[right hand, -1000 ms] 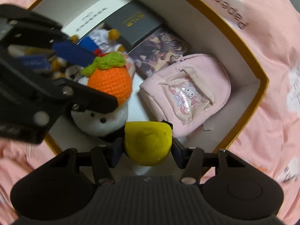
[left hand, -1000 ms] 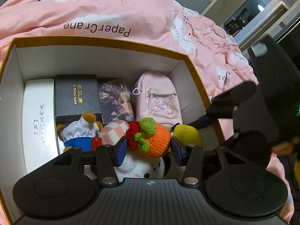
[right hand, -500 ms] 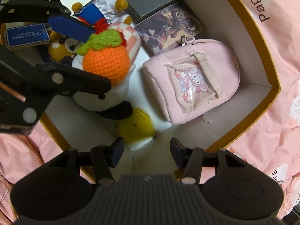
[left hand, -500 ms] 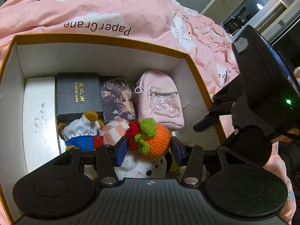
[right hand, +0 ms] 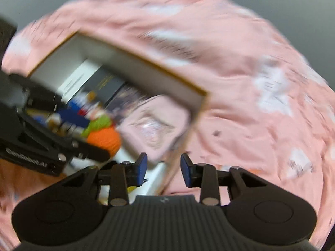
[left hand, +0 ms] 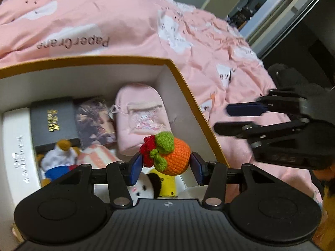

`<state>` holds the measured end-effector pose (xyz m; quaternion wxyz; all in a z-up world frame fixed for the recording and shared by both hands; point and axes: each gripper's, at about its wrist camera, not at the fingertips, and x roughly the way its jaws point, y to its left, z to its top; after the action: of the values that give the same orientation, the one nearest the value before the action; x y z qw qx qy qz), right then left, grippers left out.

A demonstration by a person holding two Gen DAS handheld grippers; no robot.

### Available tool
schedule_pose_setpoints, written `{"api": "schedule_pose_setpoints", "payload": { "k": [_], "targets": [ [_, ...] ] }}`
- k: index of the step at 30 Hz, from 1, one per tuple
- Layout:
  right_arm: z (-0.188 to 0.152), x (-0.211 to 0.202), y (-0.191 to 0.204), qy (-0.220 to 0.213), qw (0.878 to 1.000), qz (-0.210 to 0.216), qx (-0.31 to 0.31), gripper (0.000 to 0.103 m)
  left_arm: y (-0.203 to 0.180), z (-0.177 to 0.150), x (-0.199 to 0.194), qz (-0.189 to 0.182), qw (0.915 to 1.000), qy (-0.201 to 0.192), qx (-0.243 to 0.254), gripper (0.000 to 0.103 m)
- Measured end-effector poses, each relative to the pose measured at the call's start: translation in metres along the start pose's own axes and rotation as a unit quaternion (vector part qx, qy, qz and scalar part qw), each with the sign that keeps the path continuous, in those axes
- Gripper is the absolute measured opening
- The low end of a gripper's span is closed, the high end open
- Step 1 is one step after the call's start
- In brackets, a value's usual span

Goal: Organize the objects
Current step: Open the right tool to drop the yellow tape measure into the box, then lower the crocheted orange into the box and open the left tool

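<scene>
My left gripper [left hand: 165, 168] is shut on an orange crocheted fruit [left hand: 170, 154] with green leaves and holds it over the near right part of a gold-rimmed white box [left hand: 184, 87]. A yellow toy [left hand: 166, 185] lies in the box below it, beside a white plush [left hand: 142, 188]. My right gripper [right hand: 164, 168] is open and empty, outside the box over its right corner; it shows at the right of the left wrist view [left hand: 240, 119]. The right wrist view is blurred; the orange fruit [right hand: 104, 139] shows at its left.
The box holds a pink pouch [left hand: 142, 121], a dark picture card [left hand: 94, 123], a black case [left hand: 52, 125], a long white case [left hand: 16, 146] and a bear doll in white and blue [left hand: 58, 159]. The box rests on a pink bedspread [left hand: 125, 21].
My right gripper opened, dropped the yellow toy into the box and pulled back out to the right. My left gripper kept the orange fruit and shifted right.
</scene>
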<state>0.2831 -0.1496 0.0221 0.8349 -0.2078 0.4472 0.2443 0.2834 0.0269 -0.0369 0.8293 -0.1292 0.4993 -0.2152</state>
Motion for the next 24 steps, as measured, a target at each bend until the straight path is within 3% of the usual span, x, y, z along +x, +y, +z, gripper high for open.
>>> {"api": "schedule_pose_setpoints", "payload": {
  "k": [5, 10, 16, 24],
  "targets": [
    [-0.043, 0.007, -0.022, -0.044, 0.992, -0.007, 0.119, 0.036, -0.012, 0.004, 0.033, -0.007, 0.9987, 0.050, 0.007, 0.056],
    [-0.063, 0.024, -0.029, -0.073, 0.973, -0.009, 0.217, 0.037, -0.021, 0.004, 0.056, 0.004, 0.9972, 0.074, 0.002, 0.056],
    [-0.076, 0.027, -0.031, -0.092, 0.965, 0.010, 0.246, 0.037, -0.015, 0.005, 0.075, -0.001, 0.9953, 0.091, -0.035, 0.058],
    [-0.086, 0.030, -0.036, -0.094, 0.961, 0.013, 0.258, 0.037, -0.011, 0.004, 0.066, 0.004, 0.9961, 0.081, -0.033, 0.063]
  ]
}}
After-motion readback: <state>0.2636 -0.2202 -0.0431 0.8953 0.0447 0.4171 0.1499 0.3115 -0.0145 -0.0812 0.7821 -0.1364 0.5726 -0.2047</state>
